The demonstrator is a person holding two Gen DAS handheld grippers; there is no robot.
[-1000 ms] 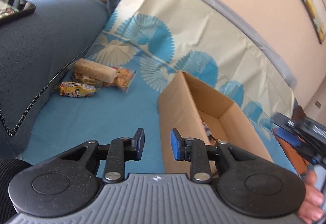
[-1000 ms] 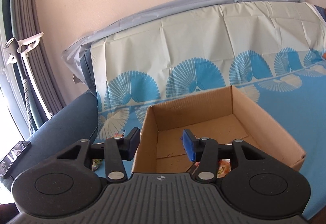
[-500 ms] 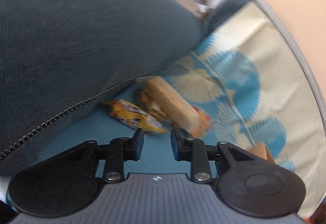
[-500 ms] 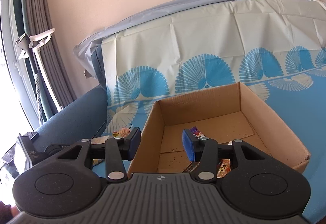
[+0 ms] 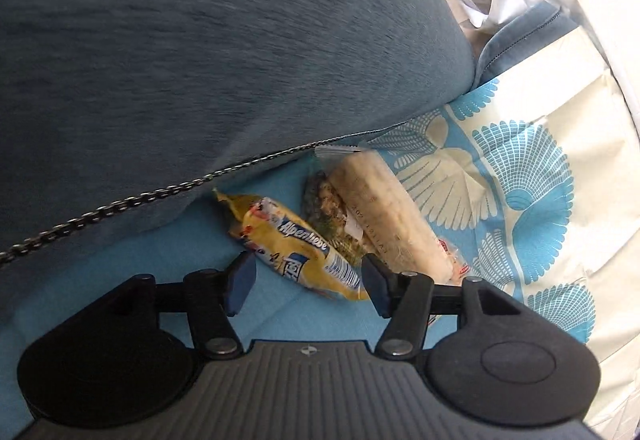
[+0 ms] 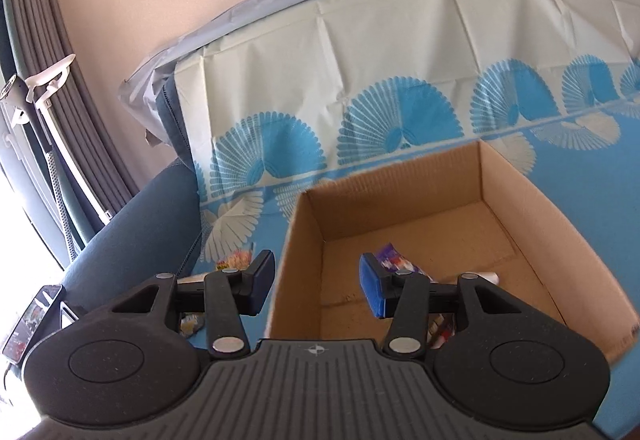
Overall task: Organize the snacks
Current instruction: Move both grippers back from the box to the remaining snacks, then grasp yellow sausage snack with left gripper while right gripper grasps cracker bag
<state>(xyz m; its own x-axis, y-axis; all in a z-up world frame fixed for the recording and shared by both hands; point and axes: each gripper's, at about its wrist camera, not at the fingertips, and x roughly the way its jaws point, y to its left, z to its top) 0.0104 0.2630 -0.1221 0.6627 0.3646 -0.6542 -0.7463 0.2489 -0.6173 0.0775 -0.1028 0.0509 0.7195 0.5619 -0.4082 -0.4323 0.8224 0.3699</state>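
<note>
In the left wrist view a yellow Alpenliebe packet (image 5: pixel 292 248) lies on the blue cloth beside the sofa arm. Next to it lie a greenish snack pack (image 5: pixel 332 216) and a long pale wafer pack (image 5: pixel 388 212). My left gripper (image 5: pixel 306 282) is open, its fingers either side of the yellow packet's near end, just above it. In the right wrist view my right gripper (image 6: pixel 316 284) is open and empty over the near left wall of a cardboard box (image 6: pixel 540 216). A purple snack (image 6: pixel 390 258) and other wrappers (image 6: pixel 440 328) lie inside.
A dark blue sofa arm (image 5: pixel 200 40) with a metal chain (image 5: pixel 160 192) rises close on the left of the snacks. A fan-patterned cloth (image 6: pixel 400 52) covers the backrest. A phone (image 6: pixel 32 316) rests on the sofa arm. Grey curtains (image 6: pixel 24 20) hang at left.
My left gripper has swung from the box to the snack pile, closed in on the yellow packet and opened wider. The right gripper has crept nearer over the box.
</note>
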